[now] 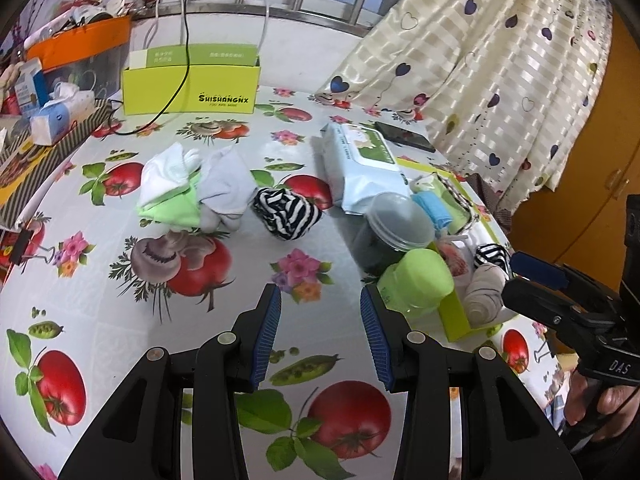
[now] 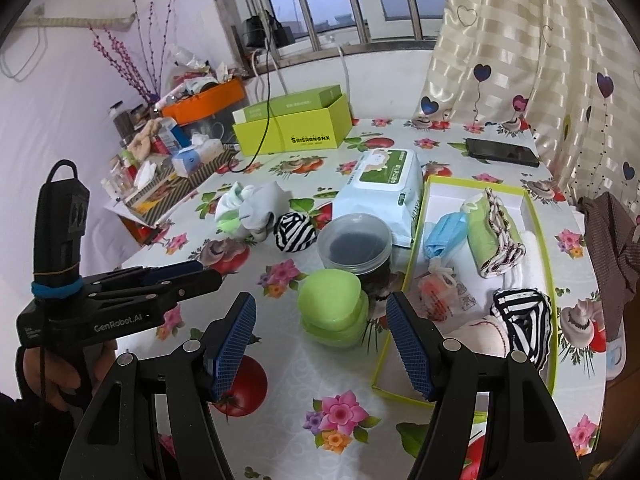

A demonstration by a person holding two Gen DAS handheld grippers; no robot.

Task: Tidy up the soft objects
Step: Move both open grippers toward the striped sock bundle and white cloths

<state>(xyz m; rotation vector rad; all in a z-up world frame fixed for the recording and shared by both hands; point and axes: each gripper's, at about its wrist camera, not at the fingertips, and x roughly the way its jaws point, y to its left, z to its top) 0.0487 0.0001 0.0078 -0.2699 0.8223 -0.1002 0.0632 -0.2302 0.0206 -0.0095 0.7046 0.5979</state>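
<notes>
striped sock ball (image 1: pixel 286 213) ahead of left gripper (image 1: pixel 320 334), well apart. jaws released, nothing between. right gripper (image 2: pixel 320 344) also released, empty, just before green lid (image 2: pixel 333 307), box (image 2: pixel 538 216) on its right.
</notes>
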